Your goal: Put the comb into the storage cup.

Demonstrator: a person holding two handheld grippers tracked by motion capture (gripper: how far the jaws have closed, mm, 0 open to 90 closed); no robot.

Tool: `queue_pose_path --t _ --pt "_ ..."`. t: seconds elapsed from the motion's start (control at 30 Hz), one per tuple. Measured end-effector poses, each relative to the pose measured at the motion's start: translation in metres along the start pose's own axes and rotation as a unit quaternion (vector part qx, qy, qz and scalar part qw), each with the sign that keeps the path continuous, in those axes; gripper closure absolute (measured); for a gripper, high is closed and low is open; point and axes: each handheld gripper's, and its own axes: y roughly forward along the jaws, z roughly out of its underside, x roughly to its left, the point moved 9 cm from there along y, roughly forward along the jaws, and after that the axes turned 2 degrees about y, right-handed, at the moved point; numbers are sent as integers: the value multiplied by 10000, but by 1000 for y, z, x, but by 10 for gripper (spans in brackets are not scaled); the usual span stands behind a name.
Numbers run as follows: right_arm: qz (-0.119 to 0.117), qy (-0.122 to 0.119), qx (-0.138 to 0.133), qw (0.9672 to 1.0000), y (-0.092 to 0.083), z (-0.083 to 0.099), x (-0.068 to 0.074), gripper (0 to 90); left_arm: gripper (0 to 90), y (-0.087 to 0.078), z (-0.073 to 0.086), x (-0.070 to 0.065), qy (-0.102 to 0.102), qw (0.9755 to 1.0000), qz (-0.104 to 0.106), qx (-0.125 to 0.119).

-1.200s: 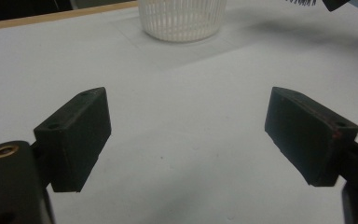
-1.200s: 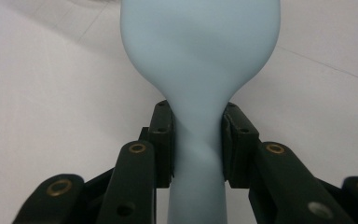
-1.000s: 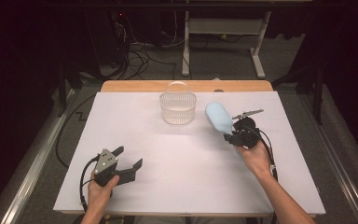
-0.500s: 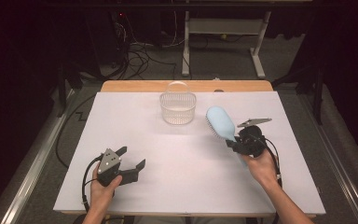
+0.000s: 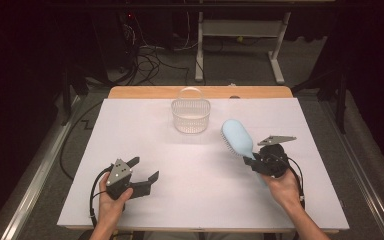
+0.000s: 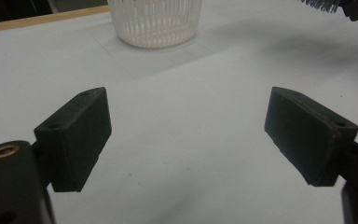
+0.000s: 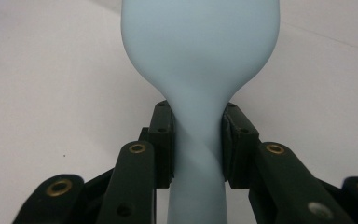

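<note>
Right claw [image 5: 254,162] clamped on neck of light-blue hairbrush [image 5: 237,138] — pads tight on either side of the handle just below the head in right gripper view [image 7: 198,144]. Brush lifted off the white bench [image 5: 200,200], right of centre, head up and away from the hand. Long axis running from the hand toward far-left, head end aimed roughly at the clear ribbed basket [image 5: 191,115]; bristles facing down and left, smooth back up. Basket upright at far middle of bench, apart from brush head, nothing seen inside.

Left claw [image 5: 144,170] wide, nothing between jaws — parked low at near-left of bench, pointing toward basket [image 6: 154,21].

Progress, judged: pick-up done, grip looks secure; carry to basket likely under way, drop-in not yet done. Left: close the gap, tip head over rim, release.
</note>
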Motion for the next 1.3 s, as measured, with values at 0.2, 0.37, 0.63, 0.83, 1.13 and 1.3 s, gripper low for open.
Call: queue_pose_path --t 0.2,0.37,0.63,0.83,1.13,1.3 --pt "-66 -35 -45 10000 -3 6 4 701 156 1 -2 -1 -14 10000 15 -6" --pt "-111 -60 -126 9998 -7 8 9 701 158 1 -3 -4 -32 10000 63 -15" --pt "-182 -135 -191 9996 -10 10 17 701 158 5 -8 -10 -69 9998 166 -37" --pt "-253 -204 -250 9992 -13 12 26 701 158 10 -14 -18 -72 9995 306 -68" --pt "-350 -266 -314 9985 -16 13 34 701 159 17 -20 -27 -70 9989 455 -77" --pt "-410 -270 -337 9982 -16 14 40 701 159 23 -26 -34 -25 9984 564 -96"
